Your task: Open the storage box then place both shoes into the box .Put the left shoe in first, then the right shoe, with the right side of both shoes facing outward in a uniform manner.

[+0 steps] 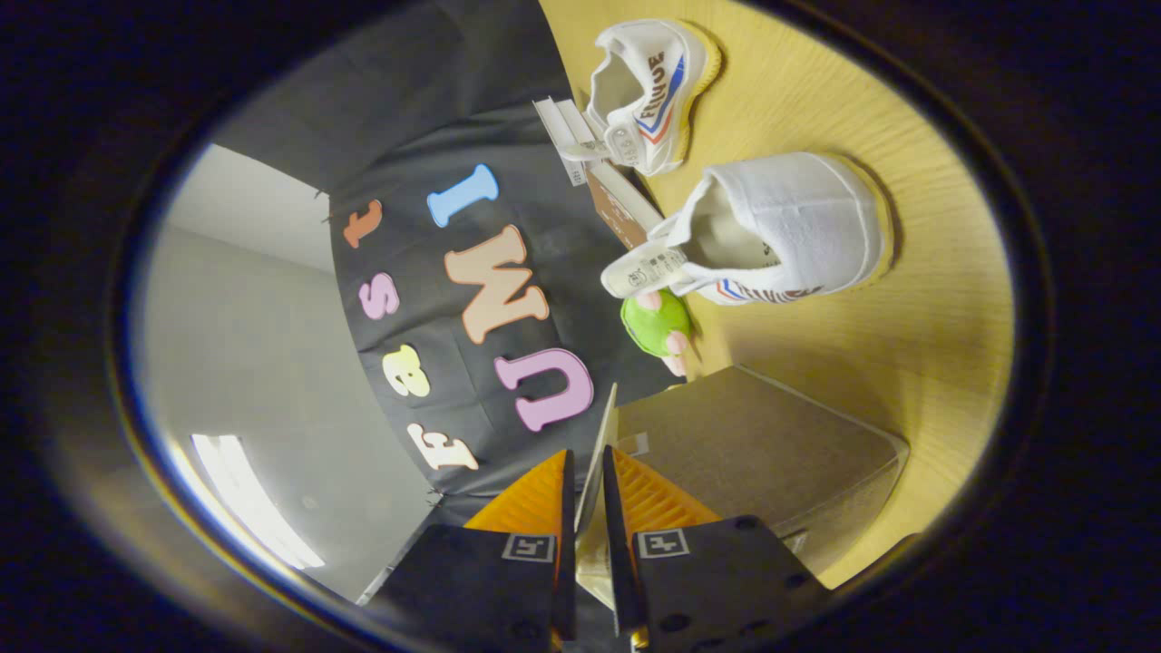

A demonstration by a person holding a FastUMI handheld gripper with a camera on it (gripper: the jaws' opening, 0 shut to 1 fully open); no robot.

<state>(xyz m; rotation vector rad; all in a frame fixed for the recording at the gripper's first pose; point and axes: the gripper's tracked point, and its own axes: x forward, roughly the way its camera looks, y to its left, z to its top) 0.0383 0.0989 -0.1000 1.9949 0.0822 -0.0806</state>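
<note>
While the view sits rolled over on its side, I see my claw (pixel 585 494) closed on the thin pale lid flap (pixel 600 453) of the storage box (pixel 753 444), both fingers pressed against that panel with only its thickness between them. The flap stands edge-on to me, running from between the fingertips back toward the camera. The box itself is a grey, fabric-covered block resting on the yellow wooden tabletop (pixel 907 345), just beside the fingers.

Beyond the box lies the nearer shoe (pixel 780 231), white with a yellowish sole and red and blue stripes along its side, its opening turned toward the cloth wall. A green plush toy (pixel 655 322) with pink bits sits between that shoe and the box corner, touching or nearly touching the shoe's tongue. Farther on, the second shoe (pixel 658 91) of the same kind lies well apart from the box, its striped side showing. Near it, against the wall, lean a brown card (pixel 621 213) and a white slatted piece (pixel 564 136); I cannot tell what they are.
</note>
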